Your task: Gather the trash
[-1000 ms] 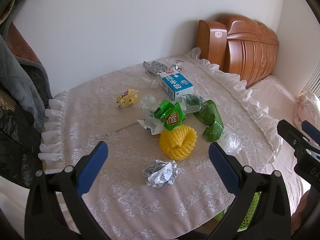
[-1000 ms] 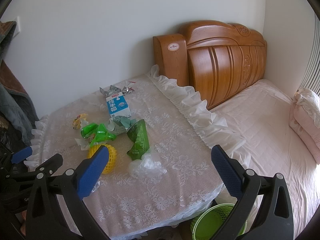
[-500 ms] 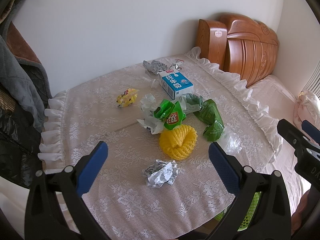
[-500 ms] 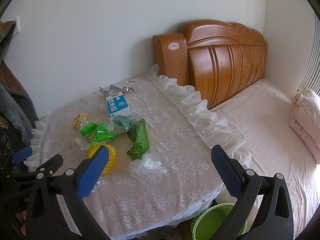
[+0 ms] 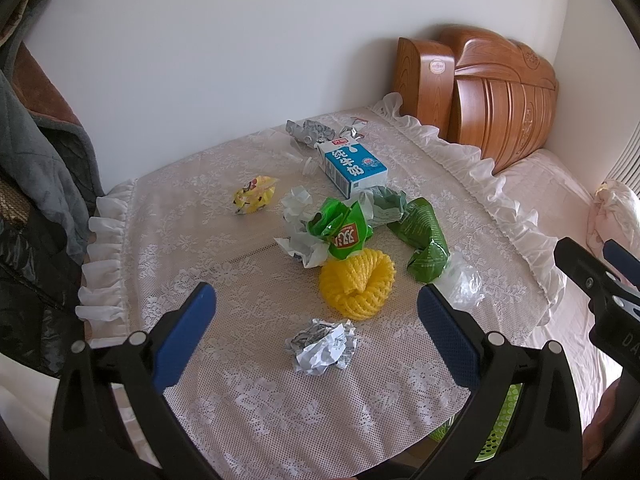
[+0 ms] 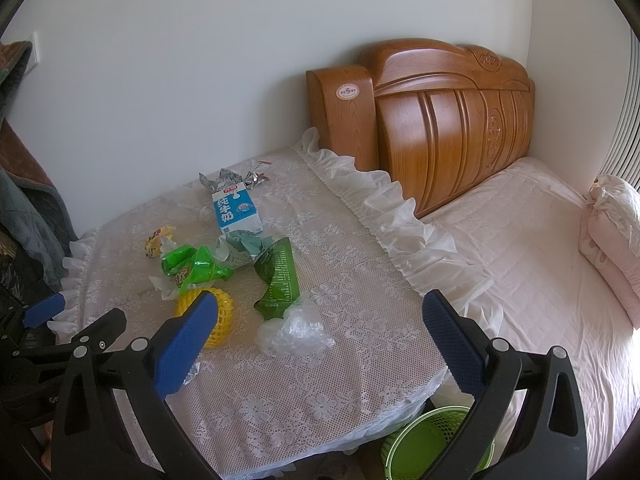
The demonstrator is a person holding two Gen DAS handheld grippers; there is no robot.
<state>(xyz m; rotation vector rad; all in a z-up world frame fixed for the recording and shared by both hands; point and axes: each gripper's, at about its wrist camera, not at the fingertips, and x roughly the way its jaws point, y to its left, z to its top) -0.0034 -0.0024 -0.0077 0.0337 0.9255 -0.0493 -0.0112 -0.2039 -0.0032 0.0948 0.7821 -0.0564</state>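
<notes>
pre-grasp: i hold left gripper and right gripper spread wide, empty; next, crumpled paper ball nearest the green basket.

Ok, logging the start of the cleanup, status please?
Left hand-held gripper open, empty. Right hand-held gripper open, empty. Trash on the table, crumpled paper ball nearest. Green bin below the edge, nothing blocking.
</notes>
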